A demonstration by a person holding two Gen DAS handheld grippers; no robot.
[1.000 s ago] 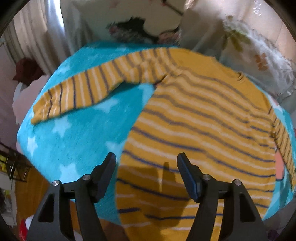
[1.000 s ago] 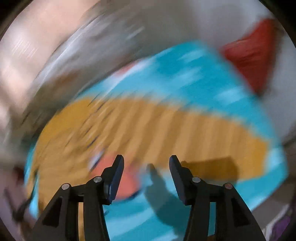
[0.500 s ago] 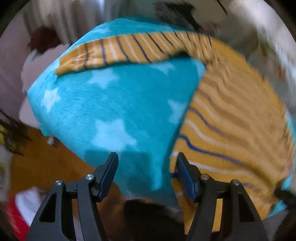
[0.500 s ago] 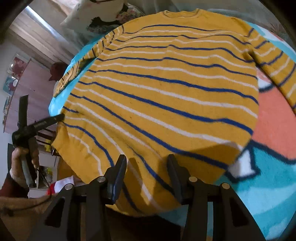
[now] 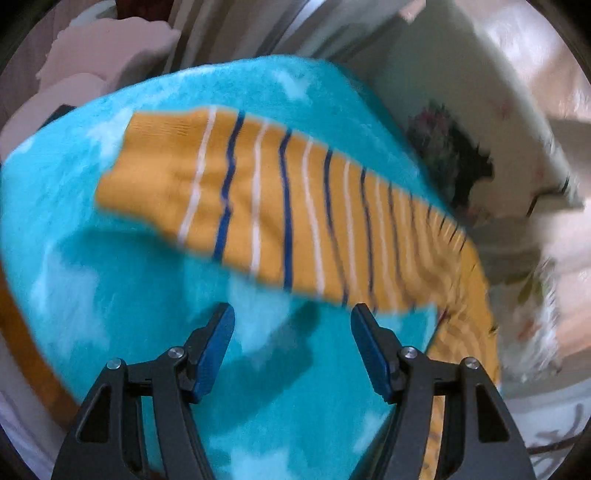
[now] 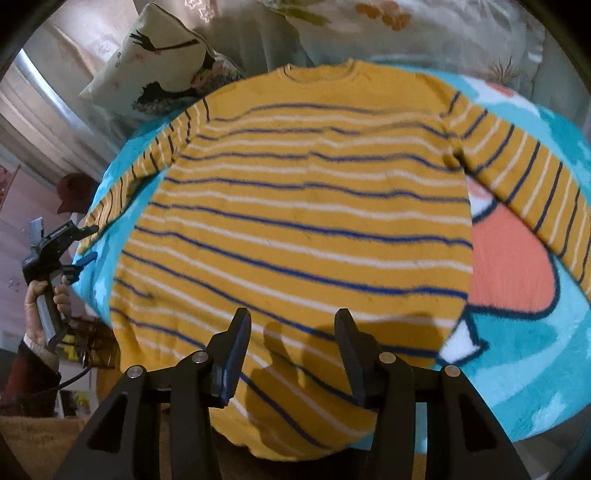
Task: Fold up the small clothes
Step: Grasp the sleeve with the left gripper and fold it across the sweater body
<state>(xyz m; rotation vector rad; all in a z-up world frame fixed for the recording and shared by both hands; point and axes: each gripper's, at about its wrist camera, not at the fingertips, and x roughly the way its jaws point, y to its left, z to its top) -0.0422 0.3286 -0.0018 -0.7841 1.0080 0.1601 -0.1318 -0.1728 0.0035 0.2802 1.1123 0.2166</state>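
A yellow sweater [image 6: 303,221] with blue and white stripes lies flat, front up, on a turquoise blanket [image 6: 554,354], both sleeves spread out. My right gripper [image 6: 291,347] is open and empty, hovering over the sweater's bottom hem. In the left wrist view the left sleeve [image 5: 258,206] lies across the blanket [image 5: 110,277], its cuff at the left. My left gripper [image 5: 291,339] is open and empty, just short of the sleeve's near edge. The left gripper also shows in the right wrist view [image 6: 85,243], beside the left sleeve's cuff.
Printed pillows [image 6: 155,62] and pale bedding [image 6: 424,33] lie beyond the sweater's collar. The blanket carries a pink and white cartoon print [image 6: 509,266] under the right sleeve. The blanket's edge drops off at the left [image 5: 22,314]. Curtains [image 5: 229,33] hang behind.
My left gripper has swung left from the sweater's body to the left sleeve. My right gripper has settled over the hem and drawn closer. Both stayed open.
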